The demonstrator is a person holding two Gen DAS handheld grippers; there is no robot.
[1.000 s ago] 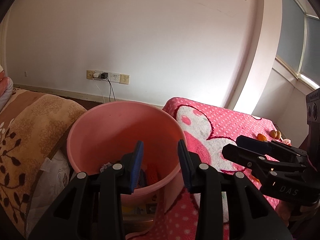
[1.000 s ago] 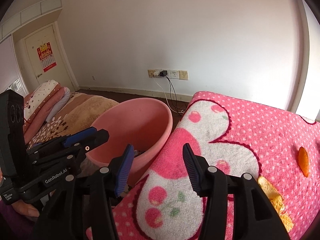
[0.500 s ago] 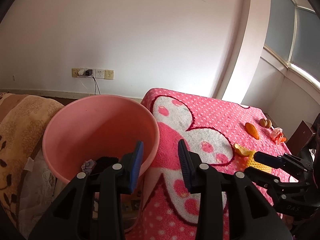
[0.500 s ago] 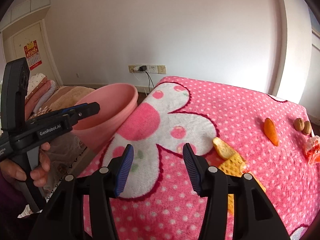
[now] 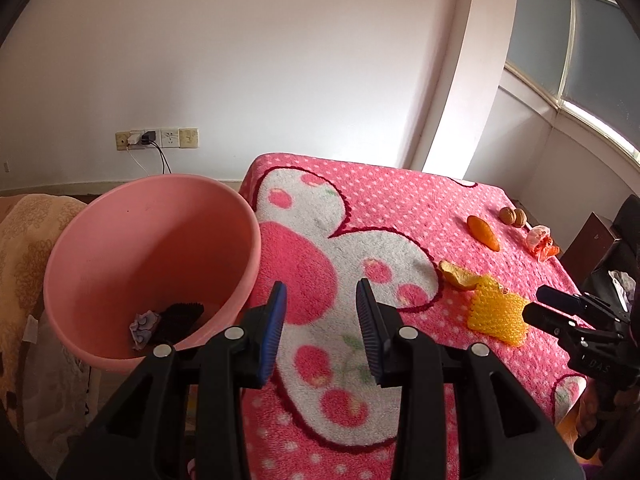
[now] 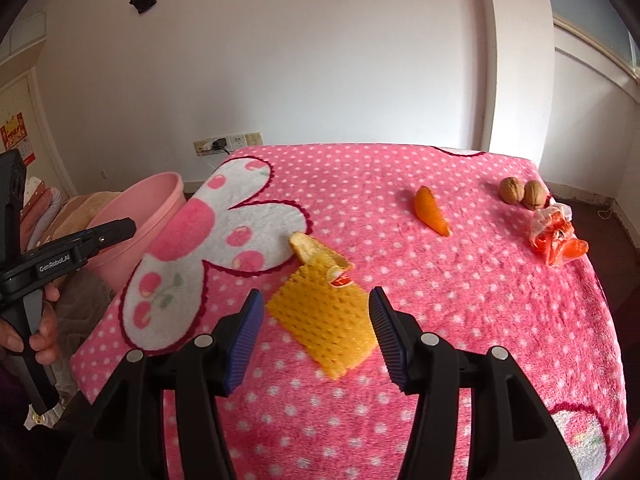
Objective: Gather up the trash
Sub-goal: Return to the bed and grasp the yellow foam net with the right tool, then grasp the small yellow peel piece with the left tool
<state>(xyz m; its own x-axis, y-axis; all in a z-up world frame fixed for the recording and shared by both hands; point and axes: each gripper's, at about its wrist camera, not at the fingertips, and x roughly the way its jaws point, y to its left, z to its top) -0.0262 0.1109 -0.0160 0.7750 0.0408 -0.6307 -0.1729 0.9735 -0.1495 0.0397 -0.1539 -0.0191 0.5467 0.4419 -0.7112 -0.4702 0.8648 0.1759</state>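
Note:
A yellow foam fruit net (image 6: 326, 318) lies on the pink dotted blanket (image 6: 460, 300), with a curl of orange peel (image 6: 310, 249) at its far edge. My right gripper (image 6: 316, 330) hovers just before the net, its jaws opening, nothing pressed between them. Farther back lie an orange peel wedge (image 6: 430, 211), two walnuts (image 6: 522, 193) and a crumpled red-white wrapper (image 6: 554, 236). My left gripper (image 5: 320, 330) hangs open and empty over the blanket beside the pink bucket (image 5: 100, 248), which holds dark scraps (image 5: 176, 318).
A person's hand (image 6: 42, 326) holds the left gripper's handle at the bed's left edge. A brown patterned quilt (image 5: 18, 248) lies left of the bucket. Wall sockets with a plugged cable (image 5: 156, 140) sit behind it.
Both grippers have swung right, away from the bucket and over the blanket. The right one now faces the yellow net, and its jaws stand wider.

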